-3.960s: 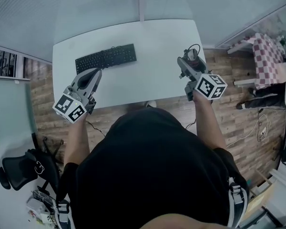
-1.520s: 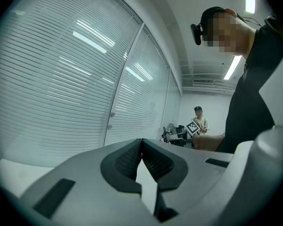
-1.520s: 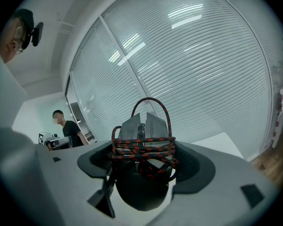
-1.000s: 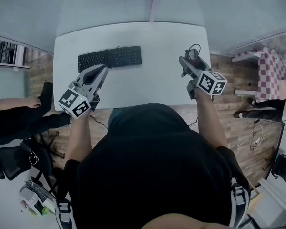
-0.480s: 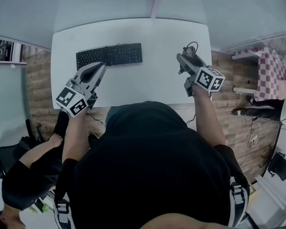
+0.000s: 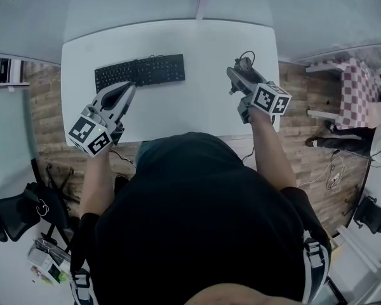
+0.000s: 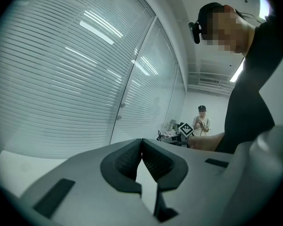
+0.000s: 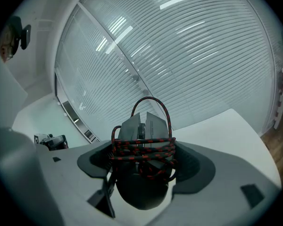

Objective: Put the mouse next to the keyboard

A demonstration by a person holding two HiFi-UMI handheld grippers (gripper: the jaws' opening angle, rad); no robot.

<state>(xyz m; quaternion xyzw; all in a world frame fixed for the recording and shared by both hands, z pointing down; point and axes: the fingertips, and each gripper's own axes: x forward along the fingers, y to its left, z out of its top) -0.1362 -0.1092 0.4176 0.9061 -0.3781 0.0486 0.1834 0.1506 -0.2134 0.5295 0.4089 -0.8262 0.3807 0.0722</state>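
Observation:
A black keyboard [image 6: 140, 72] lies on the white table [image 6: 203, 49], toward its left half. My right gripper [image 6: 236, 74] hovers over the table's right edge, shut on a dark mouse [image 8: 142, 160] with a red-and-black braided cord wound round it [image 8: 144, 149]; in the head view the mouse [image 6: 244, 63] shows just past the jaws. My left gripper [image 6: 124, 89] is held above the table's front left, just in front of the keyboard, its jaws shut with nothing between them [image 7: 141, 160].
Wooden floor surrounds the table. A black office chair [image 6: 16, 218] stands at lower left, a checked-cloth table [image 6: 355, 84] at right. Blinds cover the glass wall beyond the table. A person [image 7: 201, 122] stands far off in the left gripper view.
Both grippers have drifted slightly left and away from me over the table, the mouse still held. A person who crouched at the left a second ago is out of view.

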